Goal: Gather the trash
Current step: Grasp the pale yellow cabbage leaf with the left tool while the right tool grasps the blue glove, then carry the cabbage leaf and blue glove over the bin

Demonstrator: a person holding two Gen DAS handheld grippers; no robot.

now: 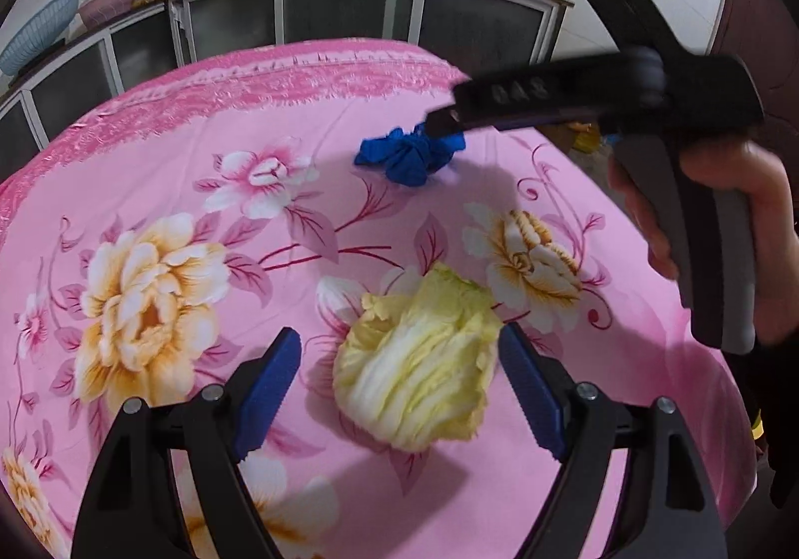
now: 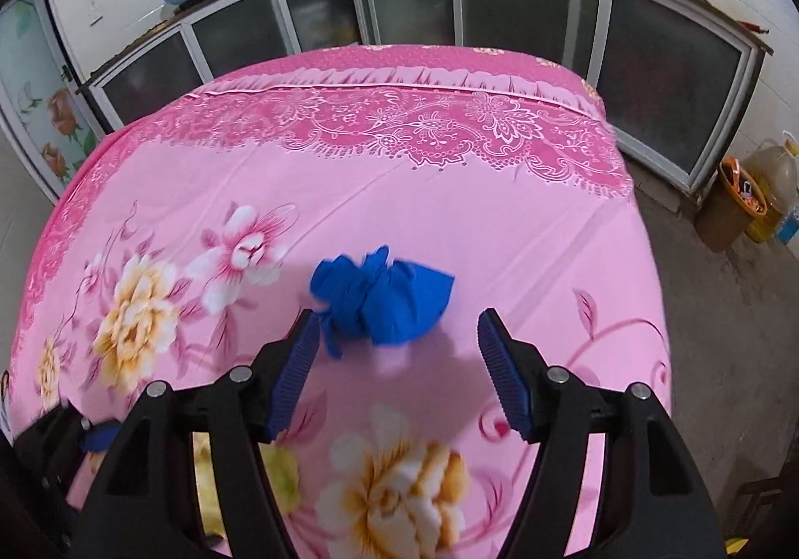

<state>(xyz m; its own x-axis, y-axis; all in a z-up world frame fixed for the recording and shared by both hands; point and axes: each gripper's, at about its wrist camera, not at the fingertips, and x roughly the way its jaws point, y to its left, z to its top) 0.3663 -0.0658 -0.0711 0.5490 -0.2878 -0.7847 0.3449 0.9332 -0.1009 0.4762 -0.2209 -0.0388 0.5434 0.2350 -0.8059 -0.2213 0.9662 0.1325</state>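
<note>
The cabbage leaf (image 1: 417,367) lies flat on the pink flowered cloth (image 1: 199,120) of the worktop, right between the parted jaws of your left gripper (image 1: 399,389), and the crumpled blue glove (image 2: 382,304) sits farther back on the same cloth, just ahead of your right gripper (image 2: 397,372), whose jaws also stand apart and hold nothing. You look to be at the pick-up step for both scraps: lower each gripper to straddle its piece, then close gently, since both are soft and may slip.

Your right gripper (image 1: 444,122) was motion-blurred and hid the far edge of the blue wad (image 1: 407,157), perhaps touching it.
</note>
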